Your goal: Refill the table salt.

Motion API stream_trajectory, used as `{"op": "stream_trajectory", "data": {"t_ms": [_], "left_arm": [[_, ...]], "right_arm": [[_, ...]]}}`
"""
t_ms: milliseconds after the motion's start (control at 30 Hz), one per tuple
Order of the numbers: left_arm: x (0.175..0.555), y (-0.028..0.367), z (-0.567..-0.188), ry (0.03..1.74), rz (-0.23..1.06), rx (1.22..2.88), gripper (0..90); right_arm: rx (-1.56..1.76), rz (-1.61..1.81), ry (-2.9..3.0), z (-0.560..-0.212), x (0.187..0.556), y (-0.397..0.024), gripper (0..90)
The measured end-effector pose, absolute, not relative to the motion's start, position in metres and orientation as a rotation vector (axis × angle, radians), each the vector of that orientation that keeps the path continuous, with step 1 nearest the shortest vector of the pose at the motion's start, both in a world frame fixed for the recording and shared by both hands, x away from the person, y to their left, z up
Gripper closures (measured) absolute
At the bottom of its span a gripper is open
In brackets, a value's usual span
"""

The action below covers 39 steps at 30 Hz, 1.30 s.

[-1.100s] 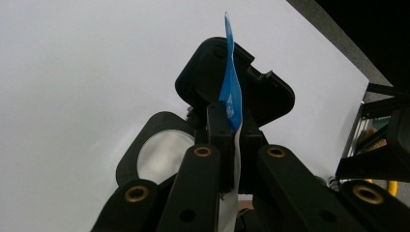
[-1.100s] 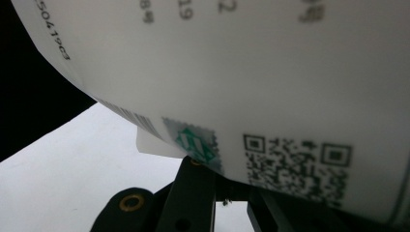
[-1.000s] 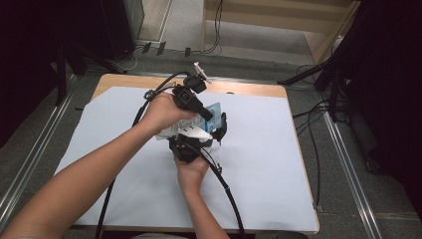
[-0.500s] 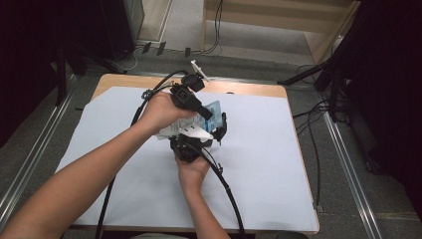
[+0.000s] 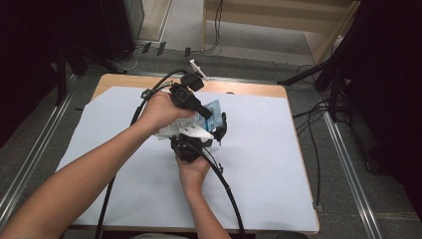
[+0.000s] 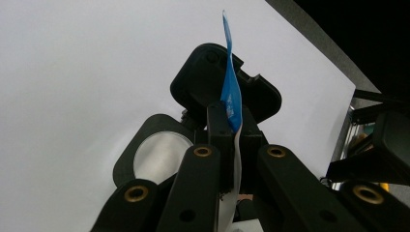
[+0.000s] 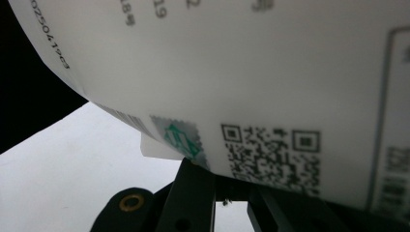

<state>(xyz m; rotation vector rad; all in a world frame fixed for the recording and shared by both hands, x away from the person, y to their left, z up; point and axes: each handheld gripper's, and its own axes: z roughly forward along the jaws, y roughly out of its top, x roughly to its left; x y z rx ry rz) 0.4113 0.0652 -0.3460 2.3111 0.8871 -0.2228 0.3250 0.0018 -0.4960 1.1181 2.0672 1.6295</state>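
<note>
- Pouch (image 5: 211,110) — flat blue-and-white packet, held up off the table (image 5: 278,164) near its middle, between both grippers; prob held in the air so both tools can work on it w/o the surface getting in the way
- In left gripper view the pouch (image 6: 231,92) is seen edge-on, a thin blue strip rising straight up from between that gripper's own jaws; jaws pinched shut on its lower edge, no gap visible
- Left gripper (image 5: 199,107) comes in from above/behind in the high view, tips at the pouch's blue part; left hand (image 5: 160,110) wraps the body
- In right gripper view the pouch's white printed face (image 7: 270,77), w/ QR code and a green stamp-like mark, sits right over the jaws, very close to the lens; its lower edge goes down between the two black jaws, which look closed on it, though the contact spot itself is partly hidden
- Right gripper (image 5: 196,142) sits below, nearer the person, right hand (image 5: 191,169) under it
- So 2 grips on one packet, edges apart — looks like a setup for pulling or tearing it open, my guess only
- Table covered w/ a white sheet (image 5: 259,149); cables (image 5: 226,189) trail back toward the person
</note>
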Motion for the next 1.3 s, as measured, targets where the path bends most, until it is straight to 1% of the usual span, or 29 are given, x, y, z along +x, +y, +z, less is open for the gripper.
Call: {"op": "stream_trajectory", "data": {"t_ms": [833,1300], "left_arm": [[0.4126,0.0603,-0.3502,0.884,-0.215,2.349,90.0],[0.4136,0.0597,-0.3514,0.901,-0.212,2.342,90.0]], "right_arm": [[1.127,1.643,2.065,-0.4956,0.3230,0.0042,90.0],[1.124,1.649,2.064,-0.4951,0.3221,0.0049,90.0]]}}
